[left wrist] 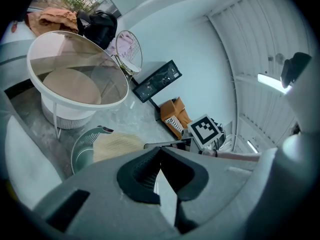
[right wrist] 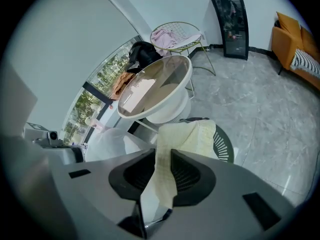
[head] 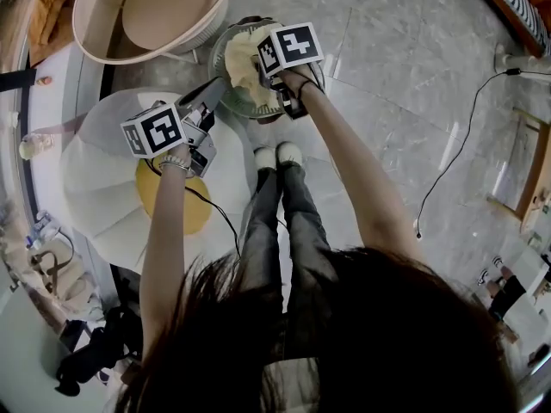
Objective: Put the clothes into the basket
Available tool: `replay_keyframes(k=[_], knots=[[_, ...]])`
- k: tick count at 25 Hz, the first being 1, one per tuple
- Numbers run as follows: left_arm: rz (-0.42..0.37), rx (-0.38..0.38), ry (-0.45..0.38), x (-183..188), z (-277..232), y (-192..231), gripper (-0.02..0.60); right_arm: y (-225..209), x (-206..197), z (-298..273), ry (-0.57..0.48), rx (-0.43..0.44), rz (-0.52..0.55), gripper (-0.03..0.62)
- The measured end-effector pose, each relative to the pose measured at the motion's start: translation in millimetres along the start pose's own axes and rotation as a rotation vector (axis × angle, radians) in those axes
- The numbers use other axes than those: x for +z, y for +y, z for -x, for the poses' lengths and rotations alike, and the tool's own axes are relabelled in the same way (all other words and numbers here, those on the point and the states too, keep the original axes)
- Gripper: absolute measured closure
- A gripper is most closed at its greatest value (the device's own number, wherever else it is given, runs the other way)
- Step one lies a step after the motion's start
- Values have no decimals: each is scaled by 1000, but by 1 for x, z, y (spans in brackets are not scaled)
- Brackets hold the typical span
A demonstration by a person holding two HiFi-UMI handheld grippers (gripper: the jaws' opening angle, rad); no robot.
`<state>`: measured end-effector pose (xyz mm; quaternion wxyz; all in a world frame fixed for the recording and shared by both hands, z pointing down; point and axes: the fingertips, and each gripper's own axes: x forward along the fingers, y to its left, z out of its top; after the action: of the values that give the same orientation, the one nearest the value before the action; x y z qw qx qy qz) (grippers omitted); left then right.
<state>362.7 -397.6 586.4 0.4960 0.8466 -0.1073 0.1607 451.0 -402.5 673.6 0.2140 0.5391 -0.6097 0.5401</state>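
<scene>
Your right tongs (right wrist: 162,156) clench the cream cloth (right wrist: 187,134) over the basket (right wrist: 223,147) on the grey marble floor (right wrist: 260,94); your left tongs (left wrist: 160,149) are clenched empty.

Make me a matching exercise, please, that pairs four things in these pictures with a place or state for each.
Things:
1. left claw
2. right claw
3. pale yellow cloth
4. round white table

Places or states:
A. reaches down into the green basket
B. jaws together, nothing between them
C. stands beyond the basket
D. jaws closed on the cloth

Pairs: 1-B, 2-D, 3-A, 4-C
</scene>
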Motion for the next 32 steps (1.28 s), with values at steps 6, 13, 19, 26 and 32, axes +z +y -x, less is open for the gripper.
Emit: replay_keyframes(k=[6,13,19,26,32], knots=[[20,4,3,-5,-4,10,571,-3,-1,-7,-19,17,-35,498],[29,1,18,-14,-11,8,571,-12,-12,-7,-12,13,-56,494],[31,-2,17,-14,-13,7,571,-10,-13,-5,-24,18,-43,494],[18,16,7,-14,-11,4,571,-3,-14,3,-45,15,28,498],[-13,30,-27,-2,0,-13,571,13,-13,29,-113,46,41,543]])
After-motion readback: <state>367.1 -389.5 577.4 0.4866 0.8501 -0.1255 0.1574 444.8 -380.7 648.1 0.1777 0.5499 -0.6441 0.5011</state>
